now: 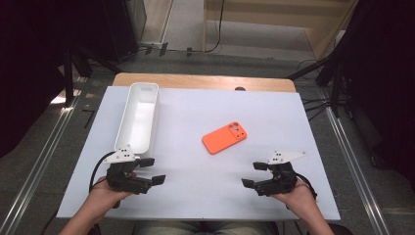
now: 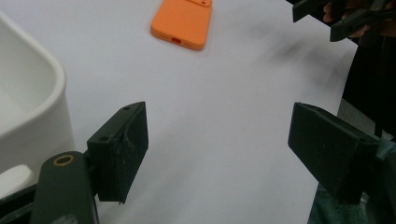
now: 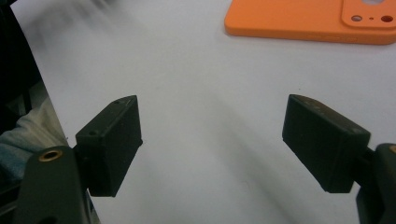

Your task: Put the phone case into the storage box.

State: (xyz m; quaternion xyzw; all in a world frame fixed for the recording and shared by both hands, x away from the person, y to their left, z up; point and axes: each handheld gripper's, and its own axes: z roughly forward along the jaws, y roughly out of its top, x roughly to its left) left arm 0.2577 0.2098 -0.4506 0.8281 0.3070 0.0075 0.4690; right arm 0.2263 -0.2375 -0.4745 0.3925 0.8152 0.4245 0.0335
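Pre-grasp, I'd say — both hands parked at the lower edge of the bench [image 1: 195,196], nothing held. Left gripper [image 1: 149,170] and right gripper [image 1: 254,174]: fingers spread apart, bare bench between them. Orange phone case [image 1: 224,137] lies flat right of centre, camera cutout up, well apart from the white bin [image 1: 138,117] at upper left. Next move probably the right gripper reaching up-frame to the case — thin and flat, so an edge pinch. Bin's near end is hidden behind the left gripper's plate.
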